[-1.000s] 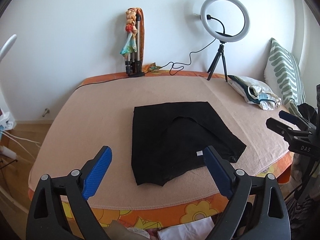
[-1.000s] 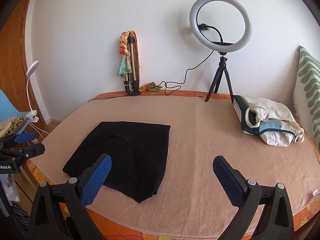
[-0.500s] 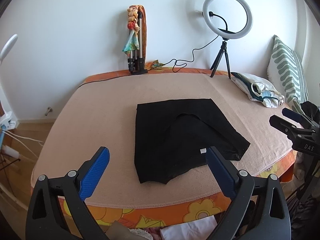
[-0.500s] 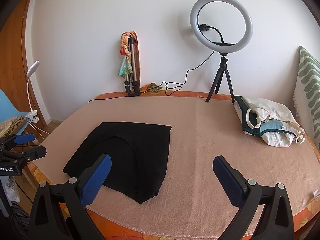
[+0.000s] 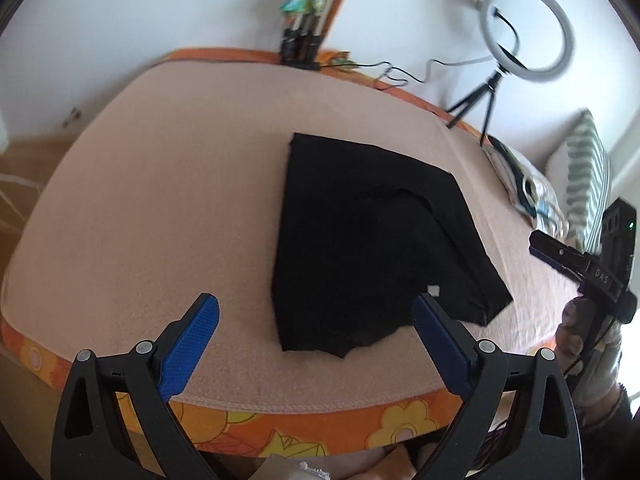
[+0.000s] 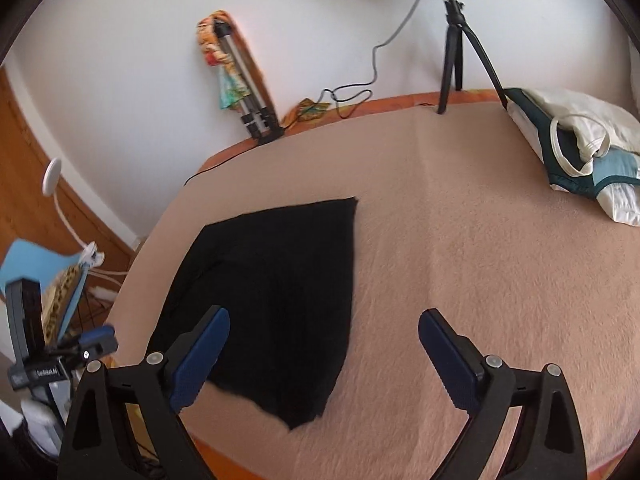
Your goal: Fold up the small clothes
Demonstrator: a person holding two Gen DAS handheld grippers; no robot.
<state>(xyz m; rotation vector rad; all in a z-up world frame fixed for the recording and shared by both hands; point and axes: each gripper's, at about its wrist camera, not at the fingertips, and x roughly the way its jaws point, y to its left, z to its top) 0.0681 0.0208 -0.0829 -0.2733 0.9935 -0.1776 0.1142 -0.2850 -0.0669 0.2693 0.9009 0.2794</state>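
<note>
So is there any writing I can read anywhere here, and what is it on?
"DAS": white letters on the right gripper, seen in the left wrist view.
White label on the left gripper, seen in the right wrist view: a line of print, too blurred to read.
Small white tag on the black garment: no print can be made out.
Nothing else here carries text.
</note>
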